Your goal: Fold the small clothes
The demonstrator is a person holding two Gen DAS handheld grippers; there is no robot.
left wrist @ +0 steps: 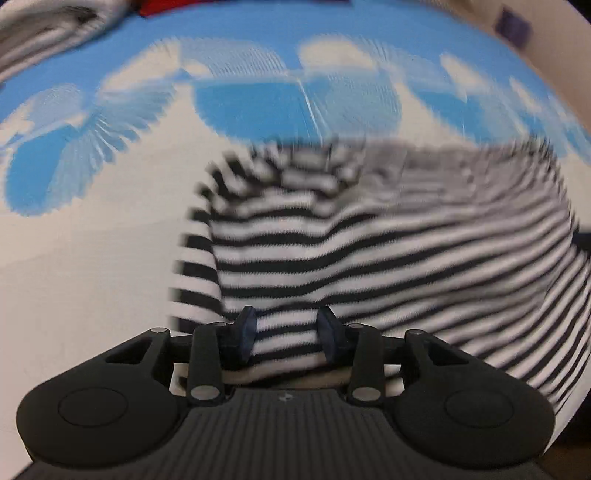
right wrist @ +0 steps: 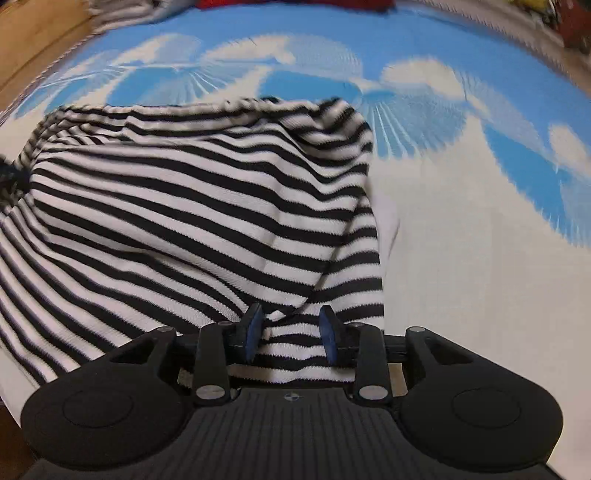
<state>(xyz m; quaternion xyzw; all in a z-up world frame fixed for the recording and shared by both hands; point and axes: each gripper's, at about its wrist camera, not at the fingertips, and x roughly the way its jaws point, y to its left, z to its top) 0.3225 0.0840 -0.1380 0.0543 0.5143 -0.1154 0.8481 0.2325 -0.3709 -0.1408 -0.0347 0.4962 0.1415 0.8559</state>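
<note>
Striped top (right wrist: 177, 206) lies rumpled on the blue-and-white sheet (right wrist: 461, 258), ready for folding. Left gripper (left wrist: 286, 332) and right gripper (right wrist: 290, 330) straddle its near hem with jaws apart, gripping nothing.

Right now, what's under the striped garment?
The striped garment lies on a blue-and-white patterned sheet, which shows all around it. Whether anything else sits beneath the fabric cannot be seen; the cloth covers it.

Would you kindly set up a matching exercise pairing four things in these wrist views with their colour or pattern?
Things:
1. garment
2. bedsheet
3. left gripper pads
4. item at the far edge

Descriptions:
A. red
B. black-and-white stripes
C. blue with white shapes
D. dark blue

Pairs: 1-B, 2-C, 3-D, 4-A
</note>
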